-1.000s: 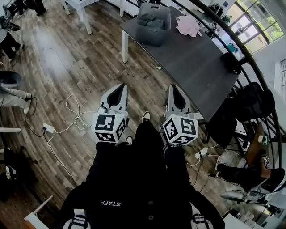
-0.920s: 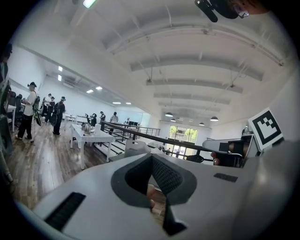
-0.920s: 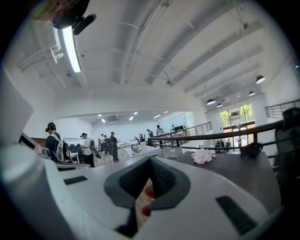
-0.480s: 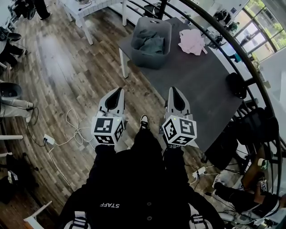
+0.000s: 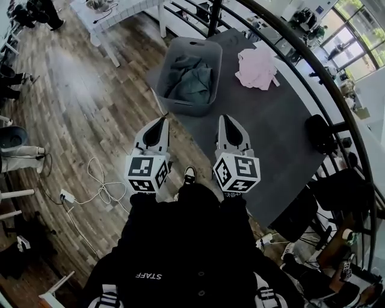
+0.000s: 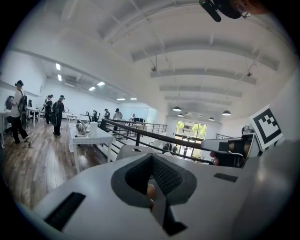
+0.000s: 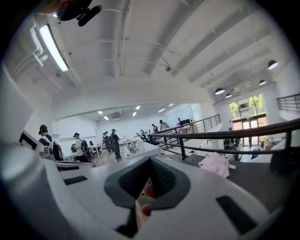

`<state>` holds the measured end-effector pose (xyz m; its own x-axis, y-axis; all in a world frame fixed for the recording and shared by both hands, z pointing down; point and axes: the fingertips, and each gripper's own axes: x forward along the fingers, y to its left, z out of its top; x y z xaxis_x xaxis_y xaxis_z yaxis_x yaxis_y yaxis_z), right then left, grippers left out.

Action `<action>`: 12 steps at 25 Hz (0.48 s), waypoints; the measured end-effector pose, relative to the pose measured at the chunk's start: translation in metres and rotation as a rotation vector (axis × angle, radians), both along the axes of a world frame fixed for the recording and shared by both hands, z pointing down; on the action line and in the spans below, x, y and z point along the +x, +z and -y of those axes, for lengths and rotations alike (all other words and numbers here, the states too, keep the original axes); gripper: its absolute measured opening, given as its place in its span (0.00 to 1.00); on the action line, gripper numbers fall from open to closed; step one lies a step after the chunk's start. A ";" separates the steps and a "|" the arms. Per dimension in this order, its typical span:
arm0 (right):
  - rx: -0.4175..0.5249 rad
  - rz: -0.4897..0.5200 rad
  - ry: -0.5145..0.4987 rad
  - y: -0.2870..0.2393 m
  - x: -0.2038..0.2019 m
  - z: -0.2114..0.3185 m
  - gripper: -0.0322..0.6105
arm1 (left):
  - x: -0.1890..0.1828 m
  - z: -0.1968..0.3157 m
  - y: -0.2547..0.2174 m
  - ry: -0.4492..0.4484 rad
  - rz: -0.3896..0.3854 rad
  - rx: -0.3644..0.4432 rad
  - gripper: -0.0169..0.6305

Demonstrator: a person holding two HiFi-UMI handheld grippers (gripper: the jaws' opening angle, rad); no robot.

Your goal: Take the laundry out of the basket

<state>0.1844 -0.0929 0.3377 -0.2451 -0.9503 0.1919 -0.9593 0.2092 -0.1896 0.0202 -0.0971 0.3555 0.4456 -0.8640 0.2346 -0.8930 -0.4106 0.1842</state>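
Note:
A grey laundry basket stands at the near corner of the dark table, with grey-green laundry piled in it. A pink garment lies on the table to the basket's right and also shows in the right gripper view. My left gripper is held level, short of the basket's near rim, shut and empty. My right gripper hangs over the table's near edge, also shut with nothing in it. From the left gripper view the basket's rim peeks just past the jaws.
A black railing curves behind the table. A black bag lies at the table's right side, with a dark chair below it. White cables trail on the wooden floor at left. A white table stands farther back.
The basket and table have drawn closer and lower in the head view as the person walked toward them. Both grippers stay shut, side by side in front of the body.

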 end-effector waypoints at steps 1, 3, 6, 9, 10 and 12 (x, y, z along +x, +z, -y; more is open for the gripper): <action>-0.009 0.001 -0.005 0.003 0.003 0.010 0.07 | 0.004 0.009 0.003 -0.002 -0.001 -0.009 0.03; -0.030 0.006 -0.010 0.010 0.007 0.027 0.07 | 0.009 0.025 0.010 -0.003 -0.001 -0.027 0.03; -0.061 0.009 -0.024 0.022 0.004 0.042 0.07 | 0.012 0.038 0.020 -0.005 0.006 -0.055 0.03; -0.079 0.011 -0.047 0.030 -0.004 0.053 0.07 | 0.013 0.048 0.027 -0.009 0.010 -0.072 0.03; -0.086 0.010 -0.056 0.032 -0.007 0.057 0.07 | 0.013 0.051 0.029 -0.011 0.009 -0.076 0.03; -0.100 0.002 -0.069 0.037 -0.014 0.065 0.07 | 0.011 0.058 0.034 -0.013 0.003 -0.087 0.03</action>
<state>0.1705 -0.1578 0.3745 -0.3096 -0.9073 0.2845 -0.9429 0.2543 -0.2153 0.0313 -0.1550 0.3891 0.4337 -0.8459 0.3104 -0.8987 -0.3815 0.2162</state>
